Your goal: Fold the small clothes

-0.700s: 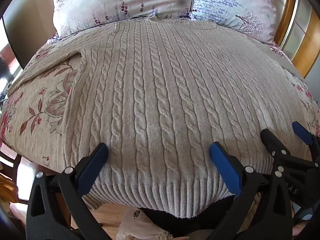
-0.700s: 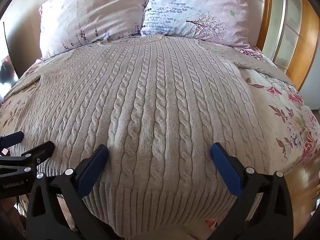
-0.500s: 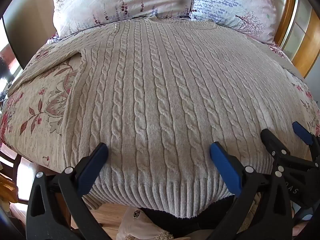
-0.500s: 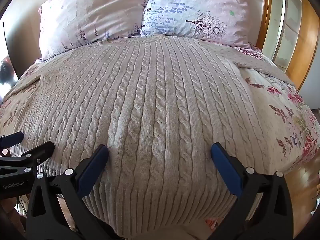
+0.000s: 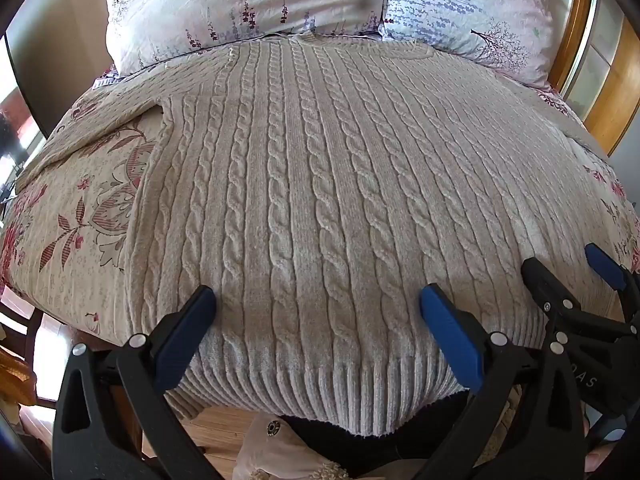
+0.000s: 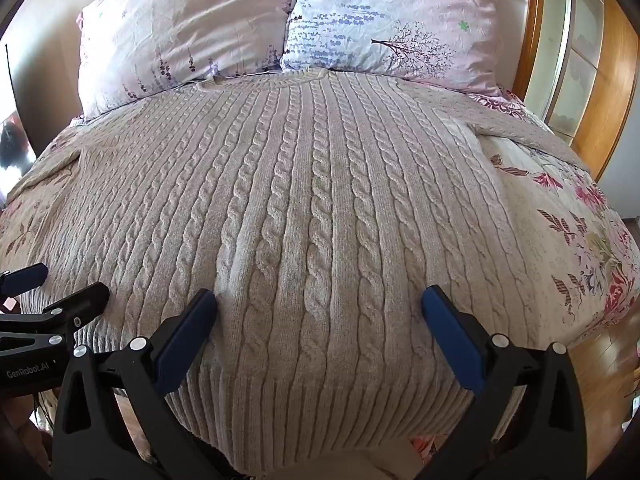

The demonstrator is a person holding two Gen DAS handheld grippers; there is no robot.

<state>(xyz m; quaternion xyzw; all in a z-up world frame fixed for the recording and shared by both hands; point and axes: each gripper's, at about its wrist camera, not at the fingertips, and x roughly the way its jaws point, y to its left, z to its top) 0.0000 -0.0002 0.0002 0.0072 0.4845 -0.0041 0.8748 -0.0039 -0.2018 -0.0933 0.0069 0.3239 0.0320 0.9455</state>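
1. Knit: beige cable sweater (image 5: 320,200) lies flat and face-up on the bed (image 5: 80,208), collar at the pillows (image 5: 248,4), ribbed hem hanging over the near bed edge.
2. Both sleeves look spread out to the sides; no fold visible anywhere. Judgement: task at the start, nothing done.
3. Left claw (image 5: 316,316) is spread wide, nothing held. Blue pads sit over the hem region on the left half; contact with the knit unclear.
4. Right claw (image 6: 320,316) is likewise fully spread and empty, poised above the hem on the right half. Each claw shows at the edge of the other's view, so they are side by side.
5. Left to do: sleeves in, sides in, hem up to collar. Likely first grab is hem or a sleeve.
6. Thick knit, should hold a crease poorly; the overhanging hem may slide.
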